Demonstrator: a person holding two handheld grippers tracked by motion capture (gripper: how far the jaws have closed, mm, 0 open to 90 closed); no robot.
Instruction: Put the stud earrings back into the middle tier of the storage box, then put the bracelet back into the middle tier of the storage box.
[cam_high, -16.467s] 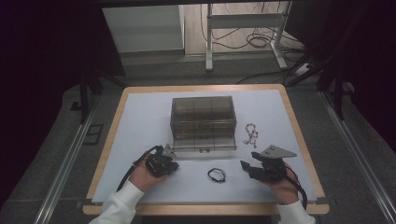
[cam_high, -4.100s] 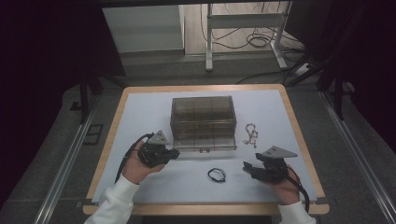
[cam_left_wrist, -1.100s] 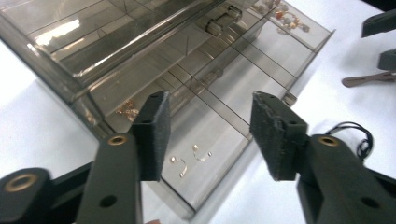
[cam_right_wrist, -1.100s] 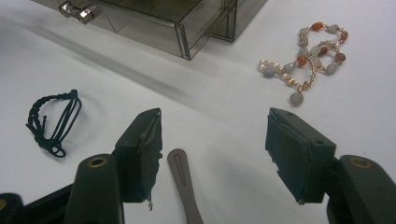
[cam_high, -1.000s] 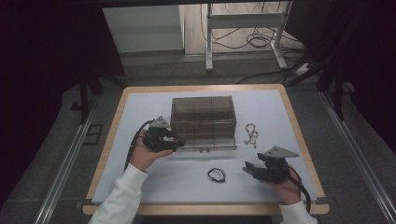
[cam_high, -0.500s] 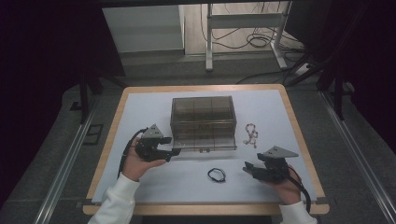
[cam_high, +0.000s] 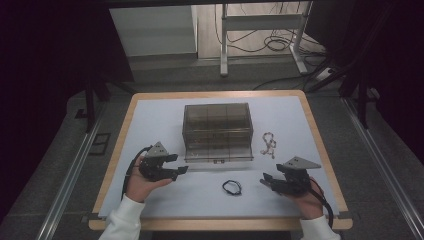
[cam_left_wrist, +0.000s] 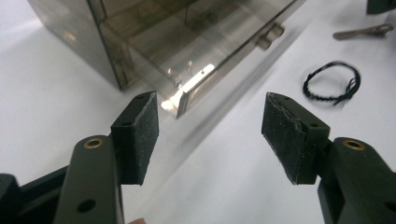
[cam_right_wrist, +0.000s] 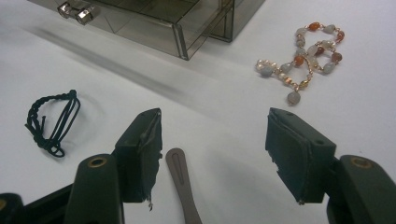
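A smoky clear box (cam_high: 217, 125) stands mid-table with its bottom drawer (cam_high: 218, 153) pulled out toward me. My left gripper (cam_high: 178, 164) sits left of the drawer, pointing right; its jaws have just been opening and stand open around nothing (cam_left_wrist: 210, 121), aimed at the drawer's corner (cam_left_wrist: 180, 100). Near the front right my right gripper (cam_high: 263, 180) stands open (cam_right_wrist: 212, 140) above a flat brown clip (cam_right_wrist: 181, 184) lying on the table. A black cord loop (cam_high: 231, 187) lies between the two grippers. A beaded bracelet (cam_high: 269, 144) lies right of the box.
The white tabletop (cam_high: 150, 120) has a wooden rim (cam_high: 220, 224). The drawer's small handle (cam_right_wrist: 74, 12) faces the front edge. The cord loop (cam_right_wrist: 51, 119) and bracelet (cam_right_wrist: 303, 60) lie just beyond my right jaws. Cables trail from both grippers.
My left hand has drawn back from the box's left front toward the near edge, sinking a little. The right hand has kept still.
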